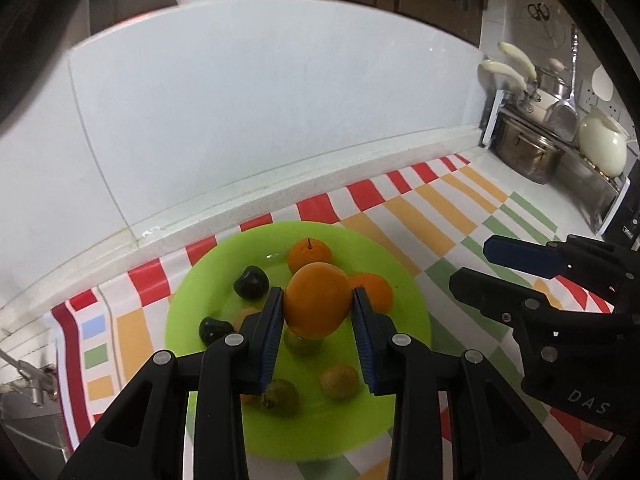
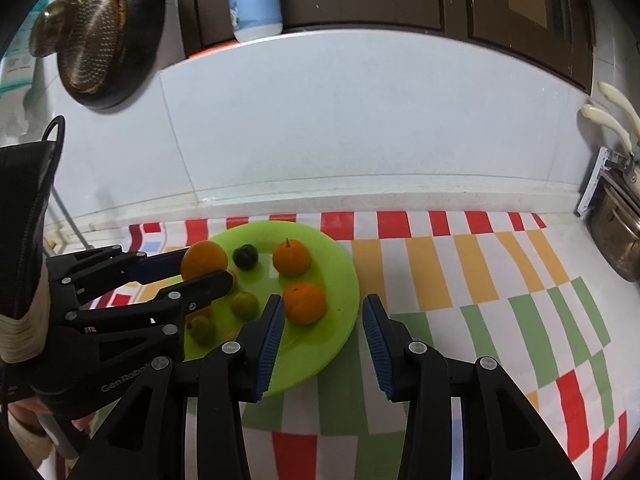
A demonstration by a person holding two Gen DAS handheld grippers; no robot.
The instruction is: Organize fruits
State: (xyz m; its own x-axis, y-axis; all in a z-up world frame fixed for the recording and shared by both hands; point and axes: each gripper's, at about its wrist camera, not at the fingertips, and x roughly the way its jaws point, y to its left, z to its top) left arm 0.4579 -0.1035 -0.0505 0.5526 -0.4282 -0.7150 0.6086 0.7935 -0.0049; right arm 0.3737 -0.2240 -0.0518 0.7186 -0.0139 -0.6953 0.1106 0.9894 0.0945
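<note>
Your left tongs [image 1: 318, 334] grip an orange [image 1: 317, 300] between the two blue pads [image 1: 272, 336], and it hangs above the green plate [image 1: 192, 288] with nothing under it but other fruit. That is the risk. The pads touch only the sides of a round, smooth skin, so a quick swing or a bump could roll it out. If it drops, it lands among the fruits below and may knock one off the rim onto the striped cloth [image 1: 460, 216].

Nearest you on the plate lie three small brownish-green fruits [image 1: 339, 380], partly hidden behind the fingers. Further on sit two dark fruits [image 1: 251, 282], then two smaller oranges [image 1: 309, 254] toward the wall. These are crowded, so lowering the held one straight down would press it onto a neighbour.

Your right tongs [image 2: 324, 346] stand apart and empty, pads holding nothing; the left pad hangs over the plate's near right rim, and the right over the cloth. From the right view, one small orange [image 2: 305, 303] lies just beyond the left pad. Watch that finger: a careless dip could tip the rim or nudge that fruit.

The two tongs are near each other over the plate, so crossing paths could jar the carried orange loose. Beyond the plate the cloth is bare up to the wall.
</note>
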